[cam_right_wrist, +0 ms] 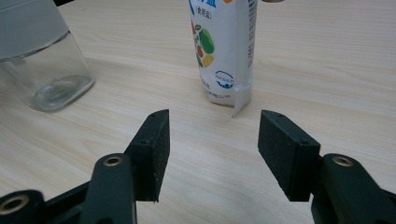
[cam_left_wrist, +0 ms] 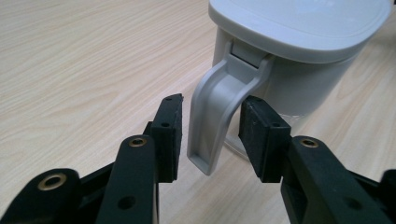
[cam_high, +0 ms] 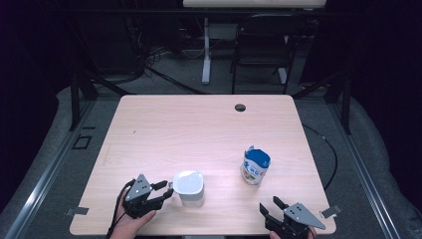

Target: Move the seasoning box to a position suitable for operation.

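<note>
We find the left gripper (cam_left_wrist: 210,137) with its jaws spread to a moderate gap and the grey handle (cam_left_wrist: 219,116) of the jug (cam_left_wrist: 299,70) standing between the pads (cam_left_wrist: 168,133); the handle sits nearer the left pad, a narrow strip of table shows on either side of it, and neither pad presses on it, so we record no grip. The handle hangs from a hinge under the white lid (cam_left_wrist: 299,23) and curves down to an open lower end just above the tabletop. In the high view the left gripper (cam_high: 166,189) points to the right along the table (cam_high: 199,129), level with it, its tips at the jug (cam_high: 189,188), with the person's left hand (cam_high: 134,219) behind it at the near edge. The right gripper (cam_right_wrist: 212,140) holds nothing: its jaws stand wide apart over bare wood, aimed at the blue-and-white pouch (cam_right_wrist: 224,51), which stands upright well ahead of the pads. In that same view the jug's clear lower body (cam_right_wrist: 46,70) appears at far left. From above, the right gripper (cam_high: 271,205) rests at the near right corner of the table, pointing up and left, the pouch (cam_high: 255,167) beyond it, apart from the jug.
</note>
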The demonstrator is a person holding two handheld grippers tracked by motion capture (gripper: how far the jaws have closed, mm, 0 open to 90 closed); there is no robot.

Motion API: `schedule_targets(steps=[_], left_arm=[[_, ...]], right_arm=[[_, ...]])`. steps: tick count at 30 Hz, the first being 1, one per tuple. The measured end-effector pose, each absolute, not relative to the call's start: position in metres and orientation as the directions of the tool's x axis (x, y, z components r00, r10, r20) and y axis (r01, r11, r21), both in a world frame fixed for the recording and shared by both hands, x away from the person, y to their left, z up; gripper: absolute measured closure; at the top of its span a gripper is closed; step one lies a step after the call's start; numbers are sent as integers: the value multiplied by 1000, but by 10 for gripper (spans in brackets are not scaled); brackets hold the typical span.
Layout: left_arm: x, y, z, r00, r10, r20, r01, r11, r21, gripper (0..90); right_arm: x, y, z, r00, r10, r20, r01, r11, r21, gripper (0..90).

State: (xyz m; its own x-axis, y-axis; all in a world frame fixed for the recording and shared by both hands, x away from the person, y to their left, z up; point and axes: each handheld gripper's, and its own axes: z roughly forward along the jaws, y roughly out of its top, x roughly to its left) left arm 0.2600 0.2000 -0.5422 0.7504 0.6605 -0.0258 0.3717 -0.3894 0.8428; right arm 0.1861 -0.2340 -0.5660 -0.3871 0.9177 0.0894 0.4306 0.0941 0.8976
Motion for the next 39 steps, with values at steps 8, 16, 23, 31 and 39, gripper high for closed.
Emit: schedule_targets(steps=[8,16,23,31,39], left_arm=[[256,212,-529,736,672,-74,394,-337,855,566],[258,214,-519,731,677,-88,402,-322,857,582],[263,216,-510,720,687,-103,415,-306,857,569],[265,212,-493,725,685,-72,379,-310,872,559],[267,199,-482,769,636,-73,358,-333,872,708]], right_arm=[[187,-226,-563,-422,902,90,433,113,894,424],[192,-216,-559,-477,878,48,443,193,876,458],[195,-200,-545,-533,846,18,406,237,883,490],[199,-189,-536,-583,812,13,395,270,878,510],[207,-176,-529,-628,778,17,390,296,872,573]])
